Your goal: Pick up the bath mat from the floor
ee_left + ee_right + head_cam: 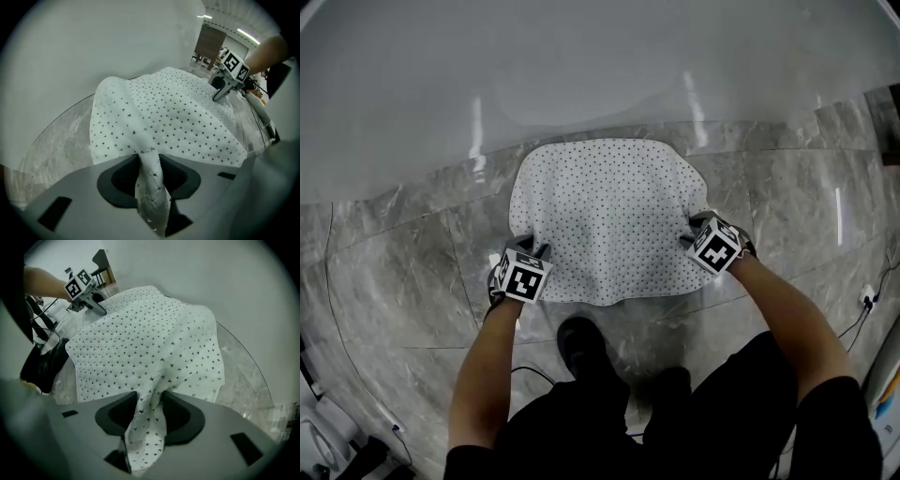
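A white bath mat (607, 216) dotted with small dark stars lies on the grey marble floor (412, 281) in front of the person. My left gripper (528, 251) is at the mat's left edge, shut on a pinched fold of the mat (150, 183). My right gripper (698, 236) is at the right edge, shut on another fold of the mat (147, 423). In both gripper views the cloth rises from the floor into the jaws. Each gripper shows in the other's view, the right gripper (224, 91) and the left gripper (89, 303).
A white curved wall or tub side (581, 66) rises just beyond the mat. The person's black shoe (581, 345) stands close to the mat's near edge. Cables (853, 323) run along the floor at the right, and another thin cable (356, 366) at the left.
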`<state>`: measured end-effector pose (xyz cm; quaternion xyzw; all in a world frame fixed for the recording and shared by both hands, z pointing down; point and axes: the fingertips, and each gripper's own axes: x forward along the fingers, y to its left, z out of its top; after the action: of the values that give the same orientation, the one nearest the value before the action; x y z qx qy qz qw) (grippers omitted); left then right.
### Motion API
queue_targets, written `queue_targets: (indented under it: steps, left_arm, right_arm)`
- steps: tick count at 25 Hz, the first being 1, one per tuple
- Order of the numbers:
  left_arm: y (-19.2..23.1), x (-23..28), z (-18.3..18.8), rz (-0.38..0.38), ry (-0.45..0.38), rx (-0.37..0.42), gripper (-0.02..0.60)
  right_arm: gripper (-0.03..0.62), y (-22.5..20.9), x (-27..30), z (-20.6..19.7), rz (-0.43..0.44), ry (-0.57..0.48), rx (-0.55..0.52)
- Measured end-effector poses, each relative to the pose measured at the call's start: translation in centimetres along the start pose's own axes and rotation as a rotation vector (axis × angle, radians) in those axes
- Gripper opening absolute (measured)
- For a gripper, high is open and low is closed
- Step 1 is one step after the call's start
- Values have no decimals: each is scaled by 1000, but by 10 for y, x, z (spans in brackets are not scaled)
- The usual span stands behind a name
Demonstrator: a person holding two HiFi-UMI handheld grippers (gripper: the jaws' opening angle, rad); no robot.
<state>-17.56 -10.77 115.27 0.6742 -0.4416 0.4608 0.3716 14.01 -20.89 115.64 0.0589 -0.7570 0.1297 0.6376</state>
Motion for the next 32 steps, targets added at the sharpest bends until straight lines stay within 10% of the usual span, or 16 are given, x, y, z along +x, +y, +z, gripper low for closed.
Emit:
queue_targets:
  steps: [9, 19, 32]
  left_arm:
    - [-2, -12, 4, -42, -61, -63, 40]
    - [-14, -46, 44, -101, -298, -135, 37]
    - [-75, -178, 84, -187, -241, -108, 38]
  right_arm:
    - [73, 3, -24, 13, 96, -77, 101]
    - [61, -50, -61, 34, -26, -216, 176]
    - [61, 8, -163, 59, -25, -208, 203]
